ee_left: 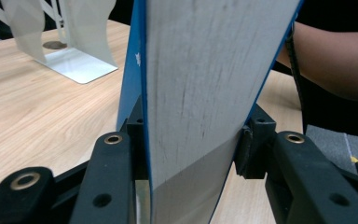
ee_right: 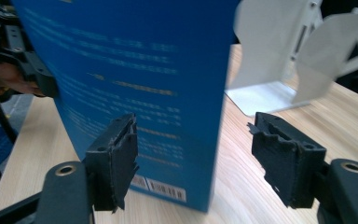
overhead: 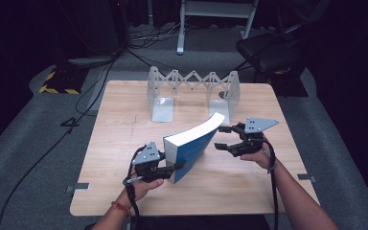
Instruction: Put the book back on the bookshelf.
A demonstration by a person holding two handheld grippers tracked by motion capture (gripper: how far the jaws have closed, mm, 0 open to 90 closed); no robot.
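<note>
L gripper (overhead: 172, 167) was clamped on the book (overhead: 191, 143), jaws pressing both covers, book upright on the table (overhead: 124, 134) near centre. R gripper (overhead: 223, 138) stood just beside the book's far end, jaws wide apart, gripping nothing. Rack (overhead: 194, 91) sat behind.

A pale wood counter (overhead: 124, 139) carries a white expanding book rack (overhead: 194, 91) at its far edge, and a blue book (overhead: 191, 143) seems to stand on its lower edge mid-counter.
</note>
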